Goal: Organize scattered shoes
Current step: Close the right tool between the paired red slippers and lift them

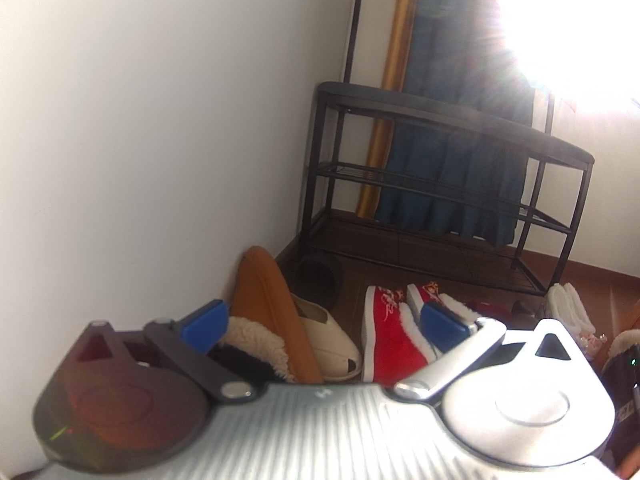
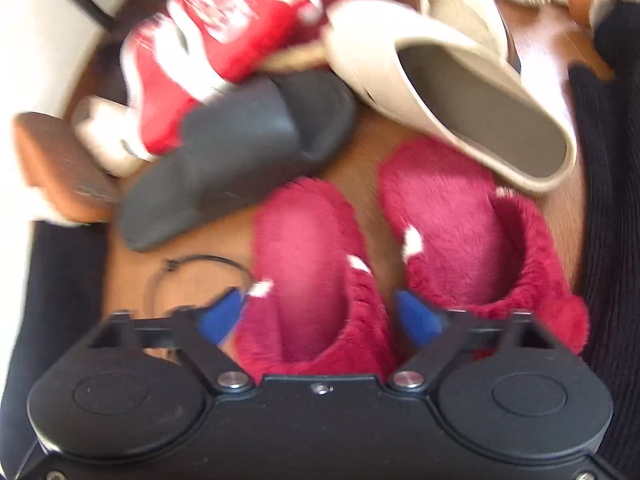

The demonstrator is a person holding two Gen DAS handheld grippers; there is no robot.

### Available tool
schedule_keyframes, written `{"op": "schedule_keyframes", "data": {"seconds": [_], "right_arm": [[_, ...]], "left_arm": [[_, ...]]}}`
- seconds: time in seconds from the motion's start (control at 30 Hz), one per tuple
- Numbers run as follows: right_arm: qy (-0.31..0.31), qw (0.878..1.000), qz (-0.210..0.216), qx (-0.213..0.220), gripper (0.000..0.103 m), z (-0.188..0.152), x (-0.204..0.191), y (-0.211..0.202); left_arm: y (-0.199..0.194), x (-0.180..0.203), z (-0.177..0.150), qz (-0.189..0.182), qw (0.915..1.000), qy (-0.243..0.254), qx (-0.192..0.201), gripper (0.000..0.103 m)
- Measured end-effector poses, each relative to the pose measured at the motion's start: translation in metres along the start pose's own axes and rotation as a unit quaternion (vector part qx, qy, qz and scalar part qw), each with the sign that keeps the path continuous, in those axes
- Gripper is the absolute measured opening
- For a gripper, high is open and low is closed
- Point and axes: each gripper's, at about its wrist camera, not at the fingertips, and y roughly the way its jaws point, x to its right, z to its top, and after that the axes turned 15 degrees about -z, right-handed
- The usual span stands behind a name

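Right wrist view: a fuzzy crimson slipper [image 2: 312, 280] lies on the wooden floor [image 2: 368, 148] directly between the blue fingertips [image 2: 222, 316] of the right claw [image 2: 320, 316], whose jaws stand wide apart around its heel end without visibly pressing it. Its mate, a second crimson slipper [image 2: 472, 232], lies just beside it to the right, toes pointing the same way. Past them a dark grey slide [image 2: 240, 148] lies at a slant, its toe touching a cream slip-on [image 2: 452, 92] tipped on its side, and behind those sit red boots with white trim [image 2: 224, 36]. A thin black cable [image 2: 192, 264] loops on the floor near the left fingertip. The picture is blurred. In the left wrist view, the left claw [image 1: 324, 324] is likewise spread apart and grips nothing; beyond it a tan fleece-lined boot [image 1: 264, 300] leans against the white wall [image 1: 160, 120], with a cream shoe [image 1: 328, 340] and a red boot [image 1: 388, 328] alongside. Further back a black metal shoe rack [image 1: 440, 184] stands in the corner, before a blue curtain [image 1: 452, 168].
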Motion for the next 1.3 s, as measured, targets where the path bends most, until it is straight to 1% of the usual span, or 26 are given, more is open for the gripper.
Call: {"op": "schedule_keyframes", "data": {"seconds": [0.1,0.13,0.23,0.33,0.4,0.47,0.7,0.73,0.77,0.8,0.83,0.87,0.9,0.93,1.0,1.03,1.1,1.13,1.17,1.2,1.23,1.3], "right_arm": [[-0.026,0.999,0.008,0.048,0.103,0.002,0.017,-0.038],[-0.032,0.998,0.006,0.051,0.103,0.003,0.024,-0.043],[-0.047,0.998,-0.001,0.042,0.103,0.007,0.047,-0.049],[-0.066,0.998,-0.012,0.019,0.103,0.006,0.042,-0.038],[-0.079,0.997,-0.02,0.002,0.103,0.006,0.037,-0.028],[-0.092,0.995,-0.027,-0.014,0.103,0.005,0.032,-0.019],[-0.137,0.986,-0.054,-0.072,0.103,0.001,0.013,0.013],[-0.143,0.985,-0.058,-0.08,0.097,0.001,0.011,0.018],[-0.15,0.983,-0.062,-0.088,0.095,0.0,0.008,0.023],[-0.156,0.981,-0.066,-0.096,0.087,0.0,0.006,0.027],[-0.162,0.979,-0.069,-0.105,0.067,0.0,0.003,0.032],[-0.169,0.976,-0.073,-0.113,0.057,-0.001,0.0,0.037],[-0.175,0.974,-0.077,-0.121,0.042,-0.001,-0.002,0.041],[-0.181,0.972,-0.081,-0.129,0.035,-0.002,-0.005,0.046],[-0.194,0.966,-0.088,-0.145,0.037,-0.003,-0.01,0.055],[-0.2,0.963,-0.092,-0.153,0.051,-0.003,-0.013,0.06],[-0.212,0.957,-0.099,-0.169,0.083,-0.004,-0.018,0.069],[-0.222,0.955,-0.1,-0.171,0.079,-0.006,-0.021,0.072],[-0.234,0.953,-0.102,-0.166,0.073,-0.009,-0.025,0.072],[-0.244,0.951,-0.111,-0.156,0.059,-0.011,-0.028,0.071],[-0.242,0.952,-0.118,-0.146,0.045,-0.011,-0.027,0.069],[-0.238,0.955,-0.121,-0.13,0.029,-0.016,-0.026,0.063]], "left_arm": [[-0.001,0.015,0.002,-0.022,0.9997,0.003,0.007,0.103],[-0.001,0.02,0.002,-0.03,0.9995,0.004,0.009,0.103],[-0.002,0.037,0.003,-0.049,0.9986,0.017,0.01,0.103],[-0.004,0.053,0.003,-0.071,0.997,0.031,0.002,0.103],[-0.008,0.057,0.002,-0.076,0.9964,0.038,0.004,0.103],[-0.012,0.057,0.002,-0.071,0.9966,0.042,0.008,0.103],[-0.011,0.039,0.001,-0.042,0.9989,0.021,0.007,0.103],[-0.009,0.036,0.001,-0.04,0.999,0.017,0.006,0.103],[-0.007,0.033,0.0,-0.038,0.9991,0.015,0.006,0.103],[-0.005,0.03,0.0,-0.037,0.9992,0.013,0.006,0.103],[-0.003,0.029,0.0,-0.036,0.9993,0.011,0.005,0.103],[-0.001,0.028,-0.001,-0.037,0.9993,0.01,0.004,0.103],[0.002,0.026,-0.001,-0.038,0.9993,0.007,0.002,0.103],[0.005,0.025,-0.001,-0.039,0.9992,0.005,0.0,0.103],[0.008,0.024,-0.002,-0.041,0.9992,0.003,0.001,0.103],[0.01,0.023,-0.002,-0.042,0.9991,0.003,0.001,0.103],[0.012,0.021,-0.002,-0.041,0.9991,0.001,0.003,0.103],[0.013,0.02,-0.002,-0.04,0.9992,0.0,0.003,0.103],[0.014,0.018,-0.003,-0.038,0.9993,-0.002,0.004,0.103],[0.015,0.016,-0.003,-0.036,0.9993,-0.005,0.003,0.103],[0.017,0.013,-0.003,-0.033,0.9994,-0.008,0.003,0.103],[0.019,0.01,-0.004,-0.029,0.9995,-0.012,0.001,0.103]]}}
